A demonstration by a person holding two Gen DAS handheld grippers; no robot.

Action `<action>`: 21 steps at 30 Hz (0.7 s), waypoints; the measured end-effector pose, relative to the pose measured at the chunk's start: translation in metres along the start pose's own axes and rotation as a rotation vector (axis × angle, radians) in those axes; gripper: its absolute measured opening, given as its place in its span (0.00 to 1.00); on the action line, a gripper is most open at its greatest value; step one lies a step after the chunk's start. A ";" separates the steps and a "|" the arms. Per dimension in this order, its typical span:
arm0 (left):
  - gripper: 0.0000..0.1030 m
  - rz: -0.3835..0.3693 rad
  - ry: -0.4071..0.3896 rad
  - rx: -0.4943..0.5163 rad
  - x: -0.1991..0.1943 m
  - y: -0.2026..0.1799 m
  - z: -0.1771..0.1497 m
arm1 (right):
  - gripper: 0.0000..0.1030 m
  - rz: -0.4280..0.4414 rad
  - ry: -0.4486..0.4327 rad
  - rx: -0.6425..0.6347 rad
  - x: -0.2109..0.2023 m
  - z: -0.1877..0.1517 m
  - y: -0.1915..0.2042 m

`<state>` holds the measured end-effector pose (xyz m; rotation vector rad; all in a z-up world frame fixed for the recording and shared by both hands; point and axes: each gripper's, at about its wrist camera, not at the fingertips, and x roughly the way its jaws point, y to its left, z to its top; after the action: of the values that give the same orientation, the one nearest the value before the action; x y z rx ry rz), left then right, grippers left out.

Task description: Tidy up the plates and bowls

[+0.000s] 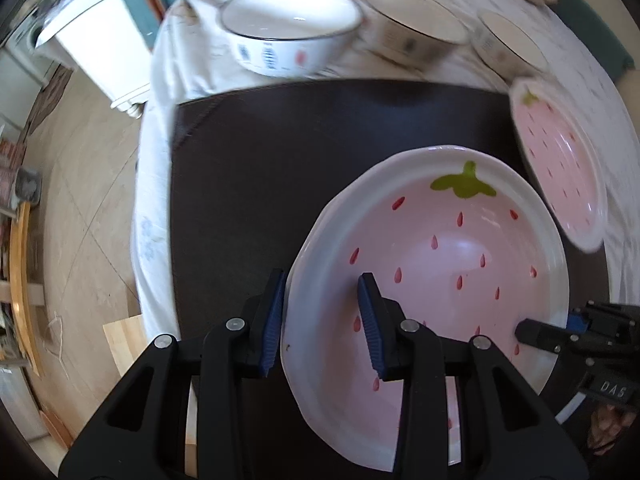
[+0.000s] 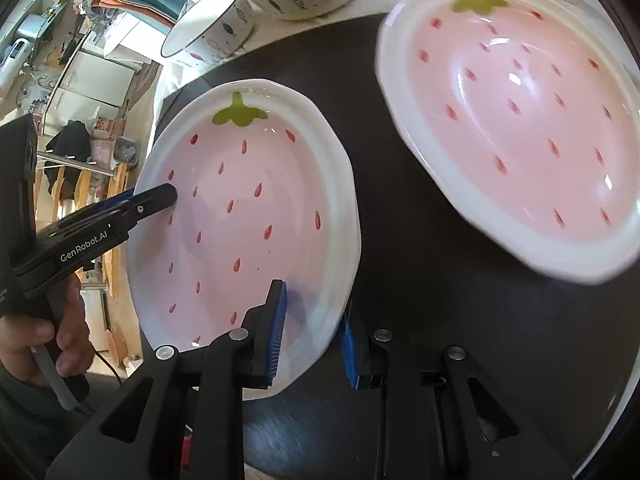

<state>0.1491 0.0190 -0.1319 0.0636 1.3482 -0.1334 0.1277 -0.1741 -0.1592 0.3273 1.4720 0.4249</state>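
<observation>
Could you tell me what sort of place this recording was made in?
Most likely a lived-in home, at a dining or kitchen table: strawberry plates and patterned bowls sit on a clothed table, with white cabinets and household clutter behind.

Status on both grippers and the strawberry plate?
Left gripper and right gripper both shut on held strawberry plate rim. Second strawberry plate ahead. Dark mat otherwise unobstructed.
</observation>
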 end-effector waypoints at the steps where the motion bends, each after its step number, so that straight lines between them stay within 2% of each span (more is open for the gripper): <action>1: 0.31 0.004 -0.001 0.019 -0.001 -0.008 -0.003 | 0.26 0.000 -0.005 0.006 -0.003 -0.006 -0.004; 7: 0.31 -0.021 0.015 0.046 -0.001 -0.031 -0.013 | 0.26 -0.031 -0.032 0.028 -0.018 -0.021 -0.029; 11: 0.31 -0.003 0.003 0.060 -0.003 -0.041 -0.021 | 0.26 -0.048 -0.030 0.040 -0.025 -0.022 -0.040; 21: 0.31 -0.028 0.001 0.033 -0.005 -0.036 -0.022 | 0.29 -0.050 -0.017 0.044 -0.022 -0.021 -0.039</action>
<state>0.1218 -0.0136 -0.1308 0.0728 1.3487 -0.1793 0.1085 -0.2192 -0.1594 0.3278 1.4711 0.3488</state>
